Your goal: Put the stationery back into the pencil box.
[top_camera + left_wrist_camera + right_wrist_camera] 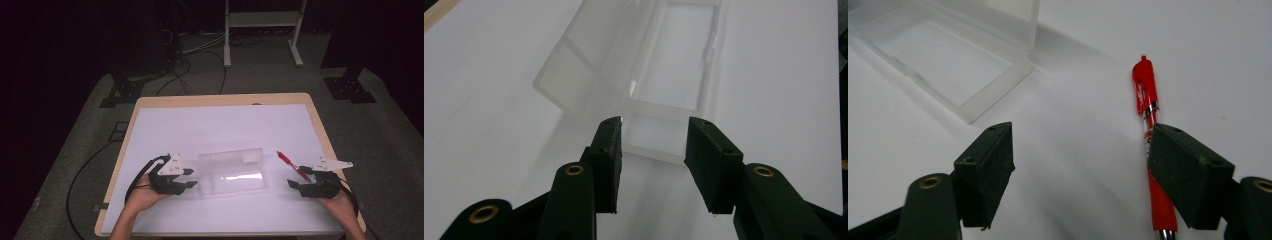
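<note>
A clear plastic box [231, 175] lies on the white table cover with its lid [230, 158] standing open at the far side. My left gripper [189, 178] is open at the box's left end; in the left gripper view its jaws frame the box's near end wall [651, 135] without touching it. A red pen [292, 165] lies to the right of the box. My right gripper [300, 179] is open next to the pen's near end; in the right gripper view the pen [1152, 145] runs partly behind the right jaw, and the box [945, 60] sits at upper left.
The wooden table [320, 125] carries a white cover [220, 130]. Cables [135, 180] trail from the grippers over the table's near side. Beyond the table are stand bases [350, 87] and a white frame [262, 30] on the floor.
</note>
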`<action>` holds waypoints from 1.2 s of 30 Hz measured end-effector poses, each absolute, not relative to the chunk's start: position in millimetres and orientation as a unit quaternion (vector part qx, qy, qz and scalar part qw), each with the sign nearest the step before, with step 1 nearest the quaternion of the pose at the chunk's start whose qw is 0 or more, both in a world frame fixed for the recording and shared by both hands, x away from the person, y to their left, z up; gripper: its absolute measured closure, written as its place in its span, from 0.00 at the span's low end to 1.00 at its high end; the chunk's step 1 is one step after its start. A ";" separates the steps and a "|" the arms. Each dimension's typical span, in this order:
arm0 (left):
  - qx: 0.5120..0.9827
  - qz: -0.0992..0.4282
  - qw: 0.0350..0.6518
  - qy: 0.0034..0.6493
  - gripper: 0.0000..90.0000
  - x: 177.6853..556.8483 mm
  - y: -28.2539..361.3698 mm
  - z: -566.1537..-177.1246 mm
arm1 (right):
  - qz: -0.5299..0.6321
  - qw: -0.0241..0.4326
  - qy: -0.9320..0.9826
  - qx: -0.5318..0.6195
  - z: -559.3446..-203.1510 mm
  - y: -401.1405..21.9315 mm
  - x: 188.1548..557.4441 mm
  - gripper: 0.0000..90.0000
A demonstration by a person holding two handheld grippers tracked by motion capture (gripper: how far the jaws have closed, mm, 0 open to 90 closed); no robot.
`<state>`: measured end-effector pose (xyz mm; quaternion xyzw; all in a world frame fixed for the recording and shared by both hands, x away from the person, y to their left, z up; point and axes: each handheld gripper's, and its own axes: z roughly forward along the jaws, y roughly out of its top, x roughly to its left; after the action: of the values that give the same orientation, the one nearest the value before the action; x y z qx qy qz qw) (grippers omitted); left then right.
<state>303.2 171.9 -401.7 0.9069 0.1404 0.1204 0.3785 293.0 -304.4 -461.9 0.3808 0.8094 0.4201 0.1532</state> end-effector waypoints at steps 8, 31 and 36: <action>0.902 0.120 0.385 0.152 0.63 304.7 179.9 -408.4 | 0.412 0.151 0.812 0.386 -461.1 -307.4 297.0 0.28; 0.883 0.142 0.398 0.205 0.57 309.7 215.7 -408.0 | 0.398 0.133 0.820 0.389 -458.5 -310.5 307.9 0.23; 0.869 0.138 0.412 0.238 0.54 311.3 223.8 -411.8 | 0.398 0.132 0.821 0.387 -456.2 -310.4 310.3 0.21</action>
<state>311.3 223.8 -411.8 0.8686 0.2381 0.1380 0.4121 310.3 -310.4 -456.2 0.3872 0.8211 0.3981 0.1321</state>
